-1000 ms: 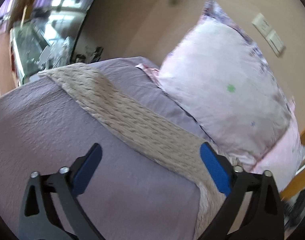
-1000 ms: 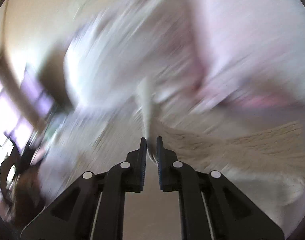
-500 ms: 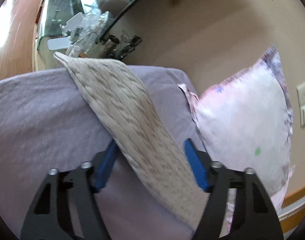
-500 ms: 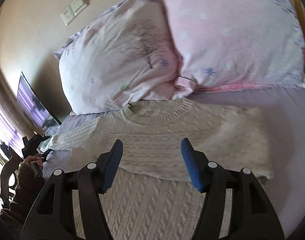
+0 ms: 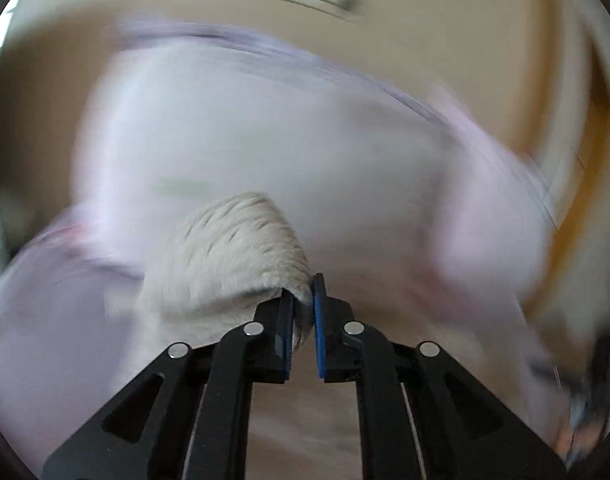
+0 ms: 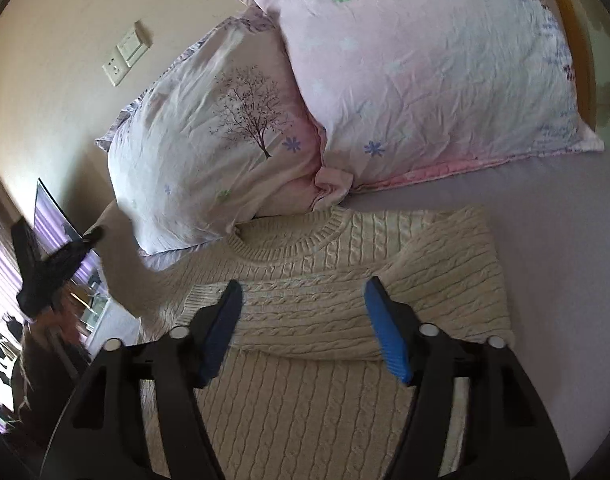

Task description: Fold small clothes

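A cream cable-knit sweater [image 6: 305, 280] lies flat on the lilac bed sheet [image 6: 565, 260], collar toward the pillows, its right sleeve folded across the chest. My right gripper [image 6: 305, 320] is open and empty, hovering just above the chest. My left gripper [image 5: 303, 308] is shut on the sweater's left sleeve [image 5: 233, 256] and holds it lifted; this view is blurred by motion. The left gripper also shows in the right wrist view [image 6: 49, 268], raised at the left edge of the bed.
Two pink patterned pillows [image 6: 425, 80] [image 6: 209, 148] lean on the beige wall behind the collar. A wall switch and socket [image 6: 125, 56] sit above them. A wooden headboard edge [image 6: 573, 40] is at the far right. Furniture and a window are at the left.
My left gripper closed on the left sleeve and lifted it, swinging toward the pillows. My right gripper let go of the right sleeve, opened, and now rests above the chest.
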Demonstrator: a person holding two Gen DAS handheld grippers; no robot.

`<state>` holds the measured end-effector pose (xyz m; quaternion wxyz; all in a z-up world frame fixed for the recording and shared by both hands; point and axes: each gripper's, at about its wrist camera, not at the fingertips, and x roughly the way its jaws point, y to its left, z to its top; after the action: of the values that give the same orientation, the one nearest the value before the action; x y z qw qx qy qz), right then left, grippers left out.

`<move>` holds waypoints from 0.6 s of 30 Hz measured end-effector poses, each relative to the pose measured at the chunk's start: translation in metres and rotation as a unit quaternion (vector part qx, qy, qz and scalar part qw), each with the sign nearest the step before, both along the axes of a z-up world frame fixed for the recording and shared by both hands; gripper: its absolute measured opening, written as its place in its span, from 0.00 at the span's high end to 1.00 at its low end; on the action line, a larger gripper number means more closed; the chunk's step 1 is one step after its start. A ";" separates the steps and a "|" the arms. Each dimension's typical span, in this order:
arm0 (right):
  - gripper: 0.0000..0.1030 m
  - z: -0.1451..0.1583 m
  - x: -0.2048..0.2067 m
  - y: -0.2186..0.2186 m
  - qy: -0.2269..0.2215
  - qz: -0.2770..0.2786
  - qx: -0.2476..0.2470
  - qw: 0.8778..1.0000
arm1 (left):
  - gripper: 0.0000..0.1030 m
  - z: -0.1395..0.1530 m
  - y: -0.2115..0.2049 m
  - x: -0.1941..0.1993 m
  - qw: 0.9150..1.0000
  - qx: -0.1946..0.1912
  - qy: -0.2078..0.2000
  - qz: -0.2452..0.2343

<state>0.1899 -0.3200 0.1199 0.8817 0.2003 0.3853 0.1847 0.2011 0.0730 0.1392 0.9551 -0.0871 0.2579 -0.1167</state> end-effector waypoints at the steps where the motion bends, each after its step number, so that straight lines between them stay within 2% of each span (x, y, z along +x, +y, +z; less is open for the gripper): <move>1: 0.32 -0.002 0.001 0.000 0.003 -0.001 0.001 1.000 | 0.86 -0.012 -0.041 0.002 0.998 0.029 0.015 -0.047; 2: 0.32 -0.006 0.004 -0.001 0.010 -0.003 0.003 1.000 | 0.85 -0.028 -0.081 0.002 0.993 0.062 0.037 -0.094; 3: 0.33 -0.011 0.007 -0.003 0.020 -0.007 0.007 1.000 | 0.86 -0.051 -0.123 -0.001 0.981 0.108 0.069 -0.145; 5: 0.33 -0.020 0.012 -0.013 0.041 -0.011 0.025 0.999 | 0.86 -0.070 -0.147 -0.010 0.970 0.143 0.083 -0.175; 6: 0.37 -0.026 0.014 -0.021 0.055 -0.016 0.037 0.998 | 0.86 -0.073 -0.146 -0.017 0.969 0.148 0.082 -0.177; 8: 0.43 -0.035 0.019 -0.031 0.074 -0.023 0.050 0.996 | 0.85 -0.068 -0.126 -0.026 0.976 0.130 0.075 -0.157; 9: 0.46 -0.041 0.023 -0.035 0.086 -0.029 0.056 0.994 | 0.77 -0.063 -0.108 -0.030 0.981 0.115 0.071 -0.137; 12: 0.57 -0.059 0.041 -0.038 0.133 -0.034 0.094 0.986 | 0.67 -0.055 -0.061 -0.042 0.990 0.095 0.072 -0.078; 14: 0.61 -0.068 0.055 -0.035 0.152 -0.035 0.109 0.982 | 0.61 -0.056 -0.031 -0.051 0.992 0.080 0.085 -0.052; 18: 0.66 -0.077 0.078 -0.027 0.179 -0.056 0.103 0.977 | 0.54 -0.063 0.012 -0.075 0.993 0.037 0.113 -0.014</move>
<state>0.2682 -0.3475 0.0425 0.7822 0.3411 0.5036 0.1349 0.1259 0.0854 0.0766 0.9208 -0.0608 0.3692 -0.1100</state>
